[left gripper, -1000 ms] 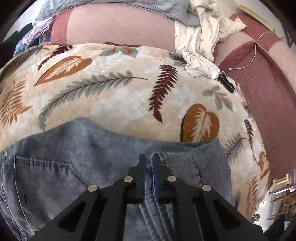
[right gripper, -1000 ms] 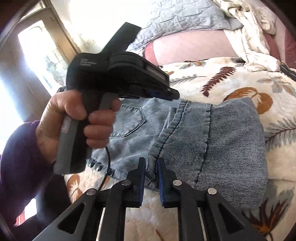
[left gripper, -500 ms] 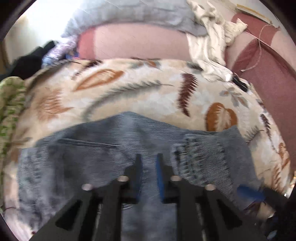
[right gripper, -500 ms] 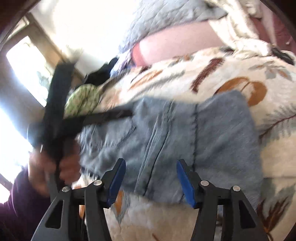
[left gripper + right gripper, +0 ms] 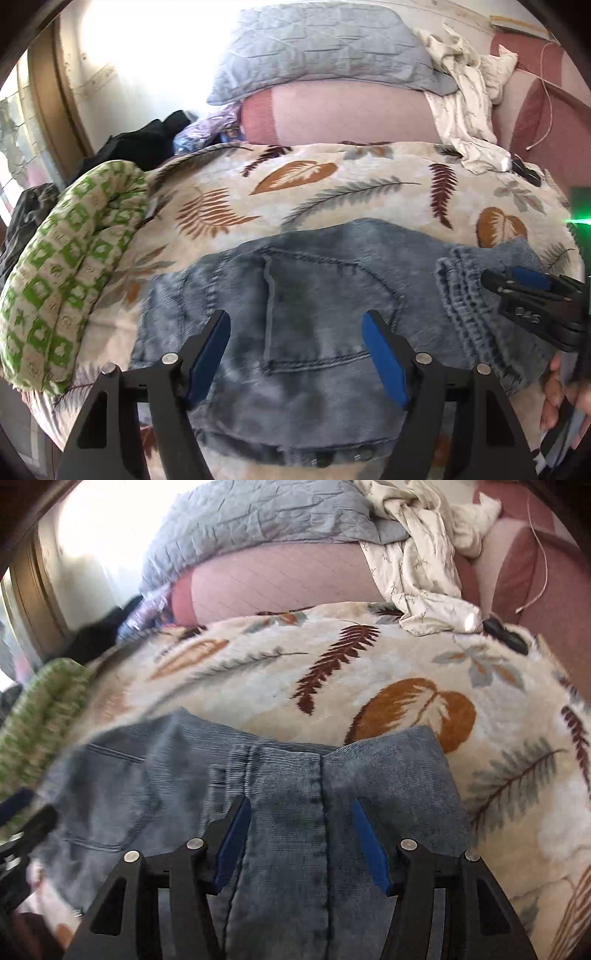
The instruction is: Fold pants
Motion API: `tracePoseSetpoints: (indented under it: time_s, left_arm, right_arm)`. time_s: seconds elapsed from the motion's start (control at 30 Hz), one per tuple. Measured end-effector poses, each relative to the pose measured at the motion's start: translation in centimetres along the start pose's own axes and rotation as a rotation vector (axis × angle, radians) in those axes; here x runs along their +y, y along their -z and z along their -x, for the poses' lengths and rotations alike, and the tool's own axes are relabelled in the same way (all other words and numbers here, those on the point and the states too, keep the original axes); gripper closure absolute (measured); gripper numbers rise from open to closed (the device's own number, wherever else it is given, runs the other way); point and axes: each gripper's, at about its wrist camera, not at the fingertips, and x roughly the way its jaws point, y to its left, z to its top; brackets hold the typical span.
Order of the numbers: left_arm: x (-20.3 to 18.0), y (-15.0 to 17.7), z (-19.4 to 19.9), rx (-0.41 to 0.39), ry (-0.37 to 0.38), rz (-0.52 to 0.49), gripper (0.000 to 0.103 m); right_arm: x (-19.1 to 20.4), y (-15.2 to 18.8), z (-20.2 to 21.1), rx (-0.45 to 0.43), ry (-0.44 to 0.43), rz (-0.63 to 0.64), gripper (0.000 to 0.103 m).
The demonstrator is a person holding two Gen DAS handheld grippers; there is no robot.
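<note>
Jeans of faded blue denim lie folded into a compact bundle on a cream blanket printed with leaves, back pocket facing up in the left wrist view. Left gripper hangs just above that pocket, its blue-padded jaws spread wide to either side of it; they have just been opening, and the pads do not press on the cloth. Nothing is held. Right gripper stands over the other end of the bundle, above a stitched seam that runs between its fingers; its jaws stand apart too, having opened a moment ago, with denim below them but none of it pinched. In the left wrist view the right gripper shows at the right edge, over the thick folded hem of the jeans, with the person's hand under it.

Beyond the jeans, a green-and-cream patterned cushion lies at the left edge of the blanket. Farther back sit a pink quilted bolster, a grey quilted pillow on top of it, and a crumpled white printed garment draped at the right.
</note>
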Motion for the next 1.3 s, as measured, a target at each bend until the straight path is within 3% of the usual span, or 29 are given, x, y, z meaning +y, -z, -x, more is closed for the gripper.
tracePoseSetpoints:
  time_s: [0.1, 0.2, 0.37, 0.57, 1.07, 1.2, 1.3]
  left_arm:
    - [1.1, 0.8, 0.1, -0.013, -0.016, 0.013, 0.025]
    - [2.3, 1.4, -0.1, -0.023, -0.034, 0.029, 0.024]
    - [4.9, 2.1, -0.8, -0.051, -0.068, 0.092, 0.024]
    - [7.7, 2.4, -1.7, -0.089, -0.109, 0.156, 0.024]
    - [10.2, 2.1, -2.4, -0.059, -0.068, 0.267, 0.024]
    - [11.6, 2.3, -1.5, -0.058, -0.114, 0.306, 0.024]
    - [14.7, 2.8, -0.8, -0.062, -0.184, 0.403, 0.024]
  right_arm:
    - [1.0, 0.6, -2.5, 0.082, 0.086, 0.065, 0.038]
    - [1.4, 0.5, -1.9, 0.064, 0.114, 0.074, 0.038]
    - [1.6, 0.0, 0.4, -0.001, 0.044, 0.01, 0.037]
    - [3.7, 0.1, 1.7, -0.061, 0.002, 0.028, 0.035]
    - [6.3, 1.3, 2.3, -0.127, -0.026, 0.122, 0.03]
    - [6.4, 1.4, 2.3, -0.116, -0.043, 0.129, 0.03]
    - [7.1, 1.1, 2.4, -0.101, -0.061, 0.16, 0.03]
